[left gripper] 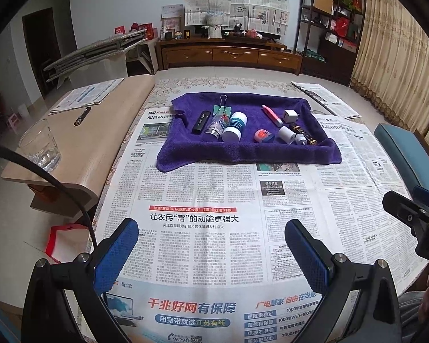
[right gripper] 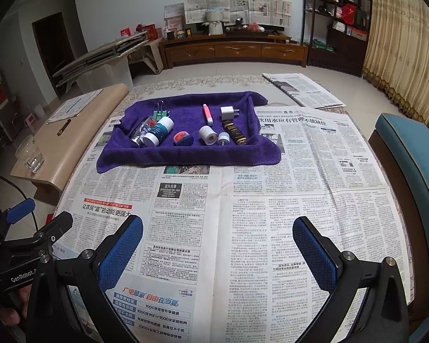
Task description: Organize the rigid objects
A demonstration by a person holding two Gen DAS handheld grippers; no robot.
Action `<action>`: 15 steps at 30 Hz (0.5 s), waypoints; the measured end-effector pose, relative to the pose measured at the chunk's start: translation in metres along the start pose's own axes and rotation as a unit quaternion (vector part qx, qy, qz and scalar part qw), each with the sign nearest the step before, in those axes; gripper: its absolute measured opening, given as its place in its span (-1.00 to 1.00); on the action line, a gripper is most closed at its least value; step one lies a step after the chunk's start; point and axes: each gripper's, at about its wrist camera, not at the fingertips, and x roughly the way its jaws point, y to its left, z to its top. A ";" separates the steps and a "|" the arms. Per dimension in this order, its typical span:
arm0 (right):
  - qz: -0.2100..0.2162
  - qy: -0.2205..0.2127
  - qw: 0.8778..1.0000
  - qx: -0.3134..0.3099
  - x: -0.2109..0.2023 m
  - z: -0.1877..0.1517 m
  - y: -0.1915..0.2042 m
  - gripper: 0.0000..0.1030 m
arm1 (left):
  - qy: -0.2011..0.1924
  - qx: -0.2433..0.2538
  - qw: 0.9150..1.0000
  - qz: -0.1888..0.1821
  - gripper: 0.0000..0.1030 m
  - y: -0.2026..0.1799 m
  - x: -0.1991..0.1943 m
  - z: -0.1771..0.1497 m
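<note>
A pale blue wall [left gripper: 114,5] closes the far end of a living room, sheets of newspaper [left gripper: 237,7] taped across it above a long wooden cabinet [left gripper: 228,54] crowded with ornaments. Ahead and to the right of the tongs, a dark open shelf unit [left gripper: 329,23] holds boxes and plants beside a beige patterned curtain [left gripper: 394,57]. Far left, a dark doorway [left gripper: 38,43] opens off the room, with folded grey frames [left gripper: 100,51] stacked near it. The floor [right gripper: 237,70] is light tile. A blue chair [right gripper: 409,154] stands close on the right.
</note>
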 end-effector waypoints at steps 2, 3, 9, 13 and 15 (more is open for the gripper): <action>0.001 -0.002 1.000 0.001 -0.001 0.000 -0.002 0.99 | 0.001 0.001 1.000 0.002 1.00 -0.001 0.000 0.000; 0.002 -0.002 1.000 0.002 -0.002 0.001 -0.003 0.99 | 0.001 0.001 1.000 0.003 1.00 -0.001 0.000 0.000; 0.005 -0.004 1.000 0.001 -0.005 0.001 -0.004 0.99 | 0.004 0.003 1.000 0.000 1.00 -0.003 -0.001 0.000; 0.006 -0.006 1.000 0.000 -0.007 0.000 -0.004 0.99 | 0.005 0.007 1.000 -0.002 1.00 -0.006 -0.001 -0.001; 0.007 -0.006 1.000 -0.002 -0.008 -0.001 -0.004 0.99 | 0.005 0.010 1.000 -0.004 1.00 -0.009 0.000 -0.001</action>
